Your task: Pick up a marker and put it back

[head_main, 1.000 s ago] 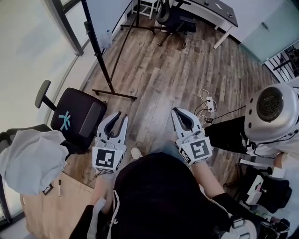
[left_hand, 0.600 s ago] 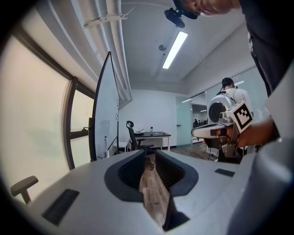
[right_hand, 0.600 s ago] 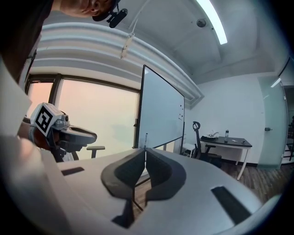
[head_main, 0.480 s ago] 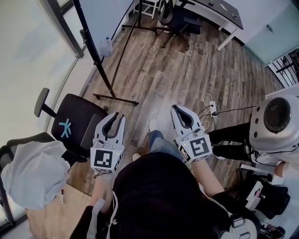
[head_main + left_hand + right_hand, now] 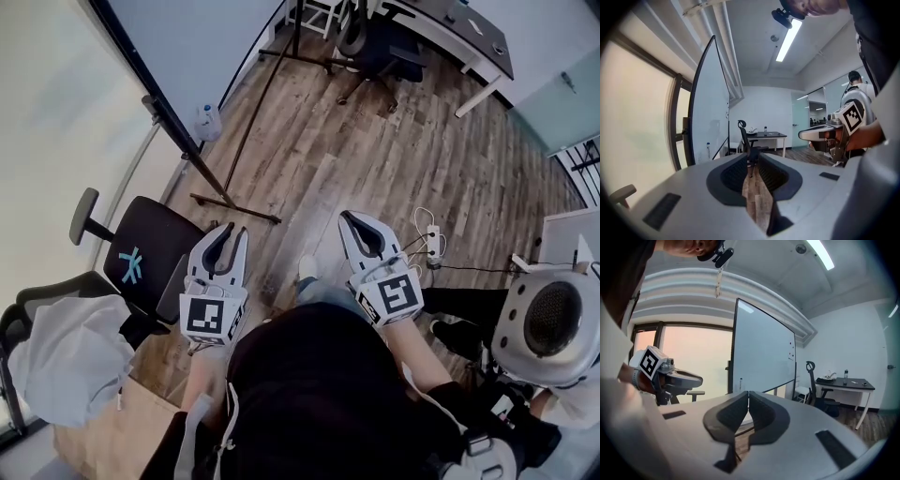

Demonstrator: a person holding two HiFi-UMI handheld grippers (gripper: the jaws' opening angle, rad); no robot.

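Observation:
Both grippers are held side by side at waist height over the wooden floor. My left gripper [image 5: 236, 230] [image 5: 753, 161] has its jaws a narrow gap apart with nothing between them. My right gripper [image 5: 349, 218] [image 5: 748, 394] is shut with its tips touching, and it holds nothing. A whiteboard on a black stand [image 5: 141, 56] [image 5: 710, 103] [image 5: 761, 352] rises ahead to the left. A thin marker [image 5: 119, 399] lies on the light wooden table [image 5: 112, 436] at the lower left, partly under a grey cloth [image 5: 70, 356].
A black office chair with a teal mark [image 5: 141, 258] stands left of my left gripper. A bottle [image 5: 208, 120] sits by the whiteboard's foot. A power strip with cables [image 5: 433, 239] lies on the floor at the right, near a person in a white helmet [image 5: 548, 323]. A dark desk [image 5: 459, 28] stands far back.
The view has shifted forward toward the whiteboard, and the helmeted person has slid lower right. Both grippers keep the same pose and jaw state.

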